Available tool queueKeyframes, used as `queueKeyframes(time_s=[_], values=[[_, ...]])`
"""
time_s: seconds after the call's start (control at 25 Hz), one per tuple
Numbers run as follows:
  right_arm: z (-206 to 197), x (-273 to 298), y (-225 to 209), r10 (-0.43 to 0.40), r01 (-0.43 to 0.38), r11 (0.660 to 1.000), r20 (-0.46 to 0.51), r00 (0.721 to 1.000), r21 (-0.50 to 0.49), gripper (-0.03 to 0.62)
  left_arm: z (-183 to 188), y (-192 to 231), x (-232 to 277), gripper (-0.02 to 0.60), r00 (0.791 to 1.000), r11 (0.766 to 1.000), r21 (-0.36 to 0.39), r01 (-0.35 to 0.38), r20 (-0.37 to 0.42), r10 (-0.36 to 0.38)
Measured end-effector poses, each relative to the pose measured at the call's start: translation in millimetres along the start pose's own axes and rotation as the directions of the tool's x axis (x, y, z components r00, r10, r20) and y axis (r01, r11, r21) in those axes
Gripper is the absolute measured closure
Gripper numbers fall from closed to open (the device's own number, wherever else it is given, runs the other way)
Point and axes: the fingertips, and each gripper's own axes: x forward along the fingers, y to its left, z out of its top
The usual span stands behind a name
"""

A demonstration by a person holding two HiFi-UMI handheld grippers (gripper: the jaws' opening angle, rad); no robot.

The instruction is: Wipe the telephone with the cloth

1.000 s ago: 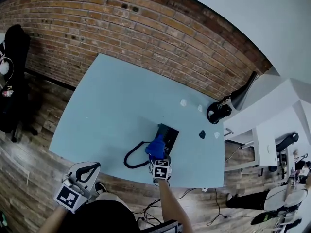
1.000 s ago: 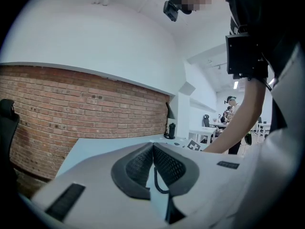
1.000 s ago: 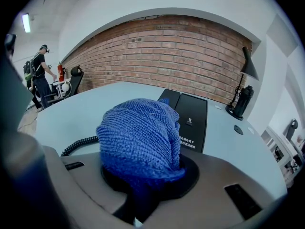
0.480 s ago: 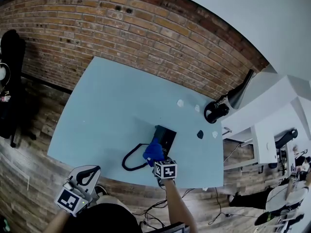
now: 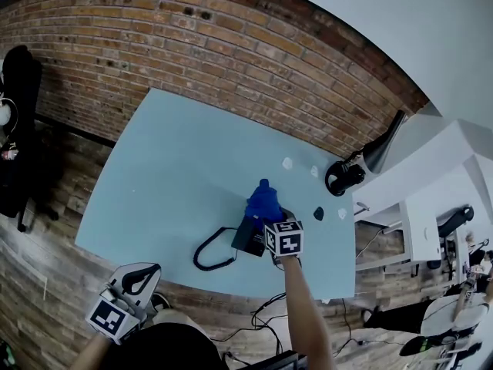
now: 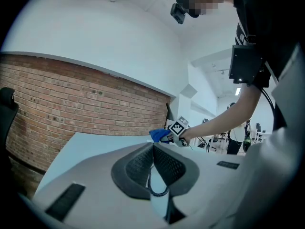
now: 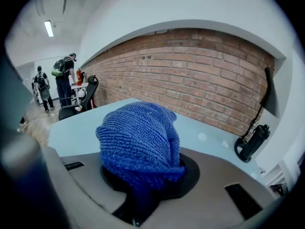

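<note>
Head view: R gripper (image 5: 273,223) sat lower ctr of frame, jaws clamped on the blue cloth (image 5: 264,201), which overlapped the upper end of the black telephone (image 5: 248,239) near the front edge of the table (image 5: 169,168), w/ the cord (image 5: 206,254) looped at the phone's left and L gripper (image 5: 139,274) at lower left, off the table. L gripper view: its jaws were pressed together w/ nothing btwn them; cloth and R gripper showed small at ctr frame. R gripper view: jaws gripped the bunched cloth, filling ctr frame, w/ brick wall (image 7: 200,66) across the upper half.
</note>
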Motion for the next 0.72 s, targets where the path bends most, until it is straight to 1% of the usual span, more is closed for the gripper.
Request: queueKeyframes(time_s=[0.12,0.2,0.28,0.4,0.44,0.52,0.6,0.72], values=[[16.8,2.1,-28.7,-0.099,0.098,0.995,0.049,0.994,0.016,0.491,-1.2,-0.9,0.0,0.560,1.000,1.000,-0.001,0.002,-0.002,-0.002],[12.9,8.3,-43.2,-0.134,0.132,0.990,0.045,0.990,0.045,0.491,-2.5,-1.4,-0.7,0.560,1.000,1.000,-0.003,0.003,-0.005,-0.003],[-4.7,19.8,-54.3,-0.155,0.155,0.984,-0.002,0.988,0.088,0.491,-4.9,-0.3,-1.6,0.560,1.000,1.000,-0.004,-0.005,-0.020,0.005],[-47.7,38.8,-60.3,-0.151,0.170,0.965,-0.107,0.983,0.199,0.491,-8.3,3.1,-3.9,0.560,0.999,1.000,-0.012,-0.014,-0.033,0.014],[-55.9,41.3,-59.5,-0.153,0.174,0.961,-0.109,0.982,0.216,0.485,-9.2,4.5,-5.0,0.560,0.999,1.000,-0.017,-0.017,-0.035,0.017],[-59.6,42.7,-56.6,-0.170,0.185,0.963,-0.089,0.981,0.196,0.482,-10.5,7.3,-7.4,0.560,0.999,0.999,-0.024,-0.025,-0.041,0.024],[-58.6,43.7,-54.7,-0.177,0.190,0.968,-0.088,0.980,0.163,0.482,-10.8,9.5,-8.6,0.560,0.999,0.999,-0.026,-0.027,-0.046,0.026],[-58.3,44.0,-54.5,-0.166,0.180,0.968,-0.090,0.982,0.175,0.482,-11.0,10.1,-8.7,0.560,0.999,0.999,-0.023,-0.023,-0.045,0.022]])
